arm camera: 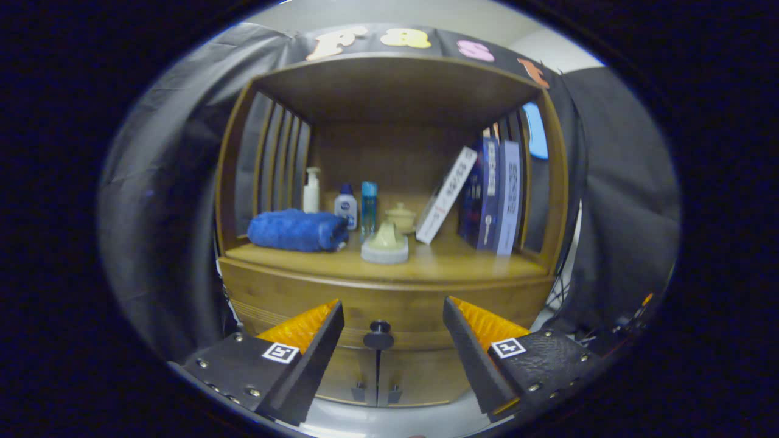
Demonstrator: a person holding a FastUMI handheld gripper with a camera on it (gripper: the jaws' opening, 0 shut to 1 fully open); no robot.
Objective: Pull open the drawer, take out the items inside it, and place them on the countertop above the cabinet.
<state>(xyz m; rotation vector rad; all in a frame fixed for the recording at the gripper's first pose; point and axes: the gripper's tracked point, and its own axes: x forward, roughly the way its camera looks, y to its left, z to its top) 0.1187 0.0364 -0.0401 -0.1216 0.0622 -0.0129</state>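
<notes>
A wooden cabinet stands ahead of me. Its drawer front [389, 310] runs under the countertop [462, 264] and is pushed in flush. A small dark round knob [379, 334] sticks out from the middle of the drawer, beyond my fingers and a little left of the midline between them. My gripper [392, 316] is open, with a wide gap and nothing held. What lies inside the drawer is hidden.
On the countertop lie a folded blue towel [296, 230], a white pump bottle [311, 190], a small white bottle [345, 207], a blue tube [369, 207], a round grey-based object [385, 244], a lidded jar [401, 216] and leaning books [487, 194]. Two lower doors [377, 380] sit under the drawer.
</notes>
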